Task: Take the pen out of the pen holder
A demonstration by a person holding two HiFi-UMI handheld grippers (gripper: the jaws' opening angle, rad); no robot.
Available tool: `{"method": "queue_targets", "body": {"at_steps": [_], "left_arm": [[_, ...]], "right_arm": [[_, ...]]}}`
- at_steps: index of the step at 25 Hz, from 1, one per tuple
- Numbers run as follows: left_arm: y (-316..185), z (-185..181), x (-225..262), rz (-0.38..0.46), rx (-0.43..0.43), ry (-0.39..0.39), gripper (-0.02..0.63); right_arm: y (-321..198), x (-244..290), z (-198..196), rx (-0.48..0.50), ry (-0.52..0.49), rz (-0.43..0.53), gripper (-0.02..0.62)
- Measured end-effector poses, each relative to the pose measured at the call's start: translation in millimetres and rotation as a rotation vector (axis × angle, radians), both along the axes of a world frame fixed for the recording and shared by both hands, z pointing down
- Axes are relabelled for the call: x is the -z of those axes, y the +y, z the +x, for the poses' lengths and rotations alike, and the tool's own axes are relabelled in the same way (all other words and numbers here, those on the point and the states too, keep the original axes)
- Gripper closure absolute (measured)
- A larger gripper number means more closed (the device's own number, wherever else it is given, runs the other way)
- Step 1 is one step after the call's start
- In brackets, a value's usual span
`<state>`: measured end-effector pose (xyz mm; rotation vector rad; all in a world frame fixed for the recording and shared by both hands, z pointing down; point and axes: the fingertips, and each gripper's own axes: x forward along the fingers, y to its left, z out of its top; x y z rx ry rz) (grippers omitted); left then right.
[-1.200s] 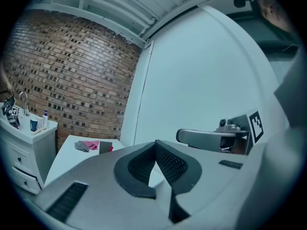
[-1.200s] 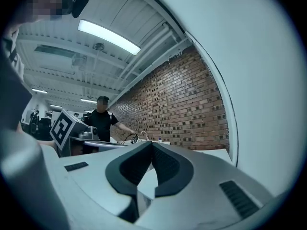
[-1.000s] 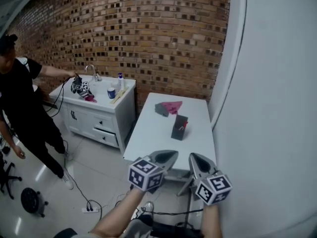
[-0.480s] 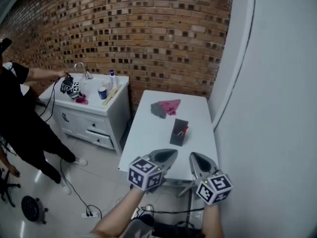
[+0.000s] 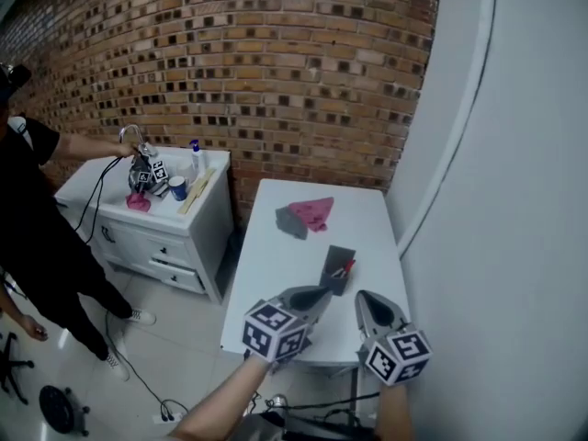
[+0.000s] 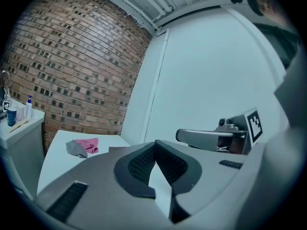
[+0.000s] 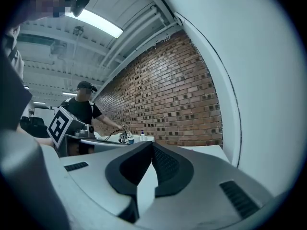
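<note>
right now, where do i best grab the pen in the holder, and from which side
Probably take the pen by its red top, from above: only that end pokes out of the dark pen holder, whose walls hide the rest.

Wht table, dk-grey pen holder w/ prob. red pen, pink cloth, brick-pattern wall.

The pen holder stands on the bench's right half, the pen in it, two cloths behind it. My left hand-held gripper and right hand-held gripper flank its near side; a sink cabinet stands left of the bench.
</note>
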<state>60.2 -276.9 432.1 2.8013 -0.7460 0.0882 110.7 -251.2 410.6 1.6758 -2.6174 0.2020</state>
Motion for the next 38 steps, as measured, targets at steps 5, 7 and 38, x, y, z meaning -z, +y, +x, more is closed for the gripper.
{"method": "queue_targets", "body": {"at_steps": [5, 7, 38], "left_arm": [[-21, -4, -3, -0.024, -0.017, 0.013, 0.603], [-30, -5, -3, -0.027, -0.017, 0.013, 0.603], [-88, 31, -31, -0.051, 0.051, -0.041, 0.603]], "right_arm": [[-24, 0, -4, -0.033, -0.011, -0.006, 0.595], [-33, -1, -4, -0.043, -0.013, -0.013, 0.595], [-132, -85, 50, -0.139, 0.080, -0.168, 0.502]]}}
